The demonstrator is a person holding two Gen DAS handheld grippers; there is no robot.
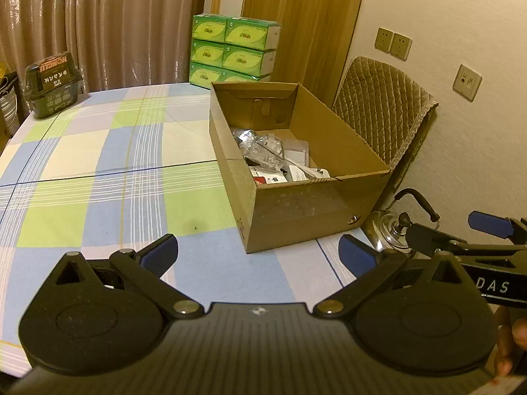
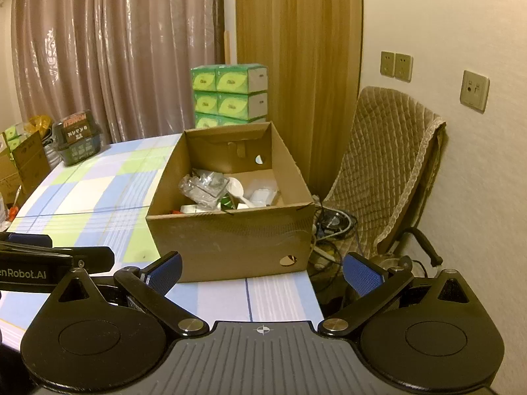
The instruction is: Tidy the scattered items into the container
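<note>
Table [image 1: 98,164] bare beside filled box [image 1: 313,204]

Both cameras sat low over the near edge of the table [image 1: 98,151], each looking forward between its own spread fingers. The left view faced the cardboard box [image 1: 306,204] from its left; the right view met it nearly head-on, closer. Both shared the box, curtain [image 2: 115,49] and chair [image 2: 388,164].

The cardboard box [image 2: 230,237] sits at the table's [image 2: 98,194] right edge, holding crumpled clear plastic [image 2: 204,187] and a white spoon [image 2: 238,194]. Just before it the right gripper [image 2: 263,271] hangs wide apart, empty. Behind the box stand green tissue packs [image 2: 229,93]; right of it, a quilted chair [image 2: 388,164].
</note>
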